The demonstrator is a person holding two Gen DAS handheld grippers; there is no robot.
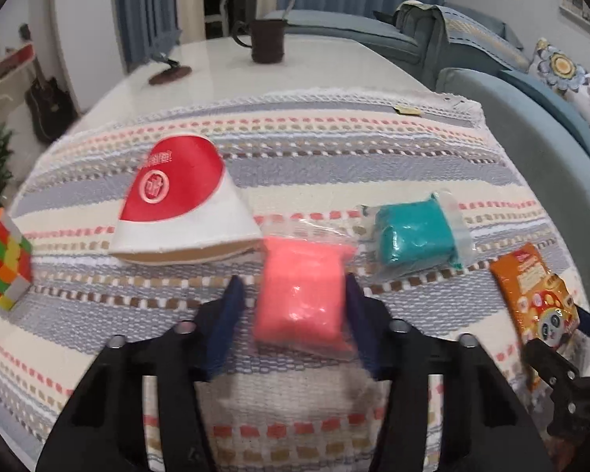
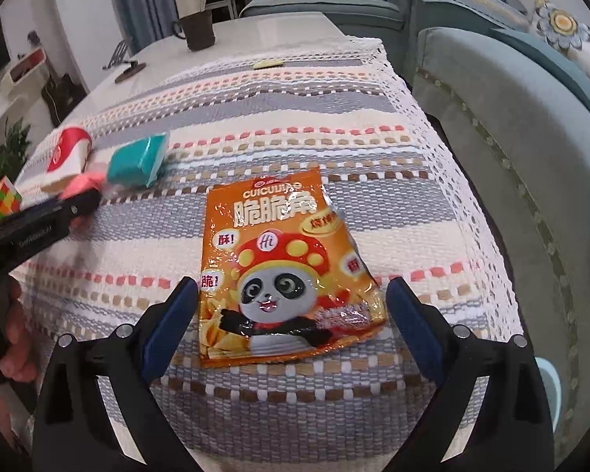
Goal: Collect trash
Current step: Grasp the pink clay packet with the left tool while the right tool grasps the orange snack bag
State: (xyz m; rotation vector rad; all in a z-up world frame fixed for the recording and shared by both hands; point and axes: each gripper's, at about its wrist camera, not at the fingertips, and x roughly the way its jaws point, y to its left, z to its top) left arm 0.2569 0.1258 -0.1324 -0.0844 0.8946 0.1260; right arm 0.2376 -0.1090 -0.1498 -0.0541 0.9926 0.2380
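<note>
In the left wrist view my left gripper point(image 1: 293, 287) is open, its blue fingers on either side of a pink clay packet point(image 1: 301, 295) lying on the striped cloth. A flattened red and white paper cup point(image 1: 181, 204) lies to its left and a teal clay packet point(image 1: 415, 232) to its right. In the right wrist view my right gripper point(image 2: 291, 295) is open around the near end of an orange snack bag point(image 2: 283, 267) with a panda on it. The bag also shows in the left wrist view point(image 1: 535, 291).
A striped woven cloth point(image 2: 295, 118) covers the near table. A Rubik's cube point(image 1: 4, 259) sits at the left edge. A dark mug point(image 1: 265, 41) and a coaster point(image 1: 169, 74) stand on the far white tabletop. A blue-grey sofa point(image 2: 511, 118) runs along the right.
</note>
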